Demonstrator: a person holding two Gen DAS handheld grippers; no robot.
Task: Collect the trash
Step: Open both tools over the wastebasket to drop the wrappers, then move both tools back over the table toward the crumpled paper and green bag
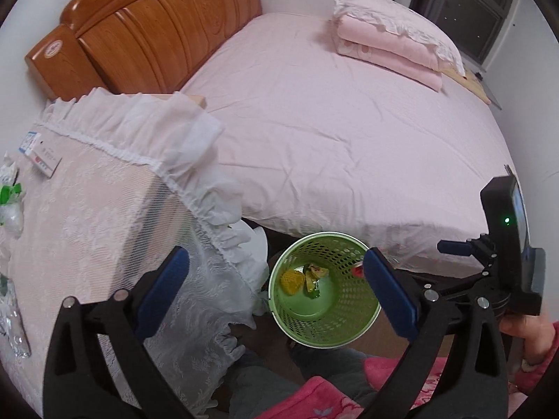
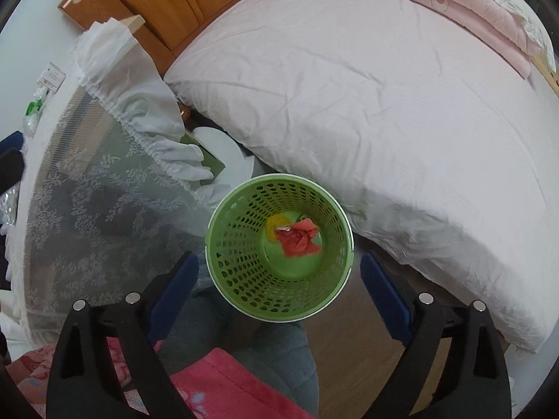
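A green perforated bin [image 1: 328, 328] stands on the floor between the lace-covered nightstand and the bed. A yellow scrap [image 1: 292, 281] and a greenish wrapper [image 1: 316, 277] lie in it. The right wrist view adds a crumpled red wrapper [image 2: 300, 241] lying loose in the bin [image 2: 227, 272]. My left gripper [image 1: 276, 256] is open above the bin's left rim with nothing between its blue pads. Straight over the bin's mouth, my right gripper [image 2: 279, 262] is also open and holds nothing. A green-and-white wrapper [image 1: 10, 195] and clear plastic [image 1: 14, 328] lie on the nightstand.
The nightstand's white lace cover [image 1: 104, 230] hangs down close left of the bin. The bed with its pink sheet [image 1: 349, 132], folded quilt and pillow [image 1: 394, 42] fills the right side. Small boxes [image 1: 42, 153] sit on the nightstand. The person's grey trousers [image 2: 272, 356] and pink garment show below.
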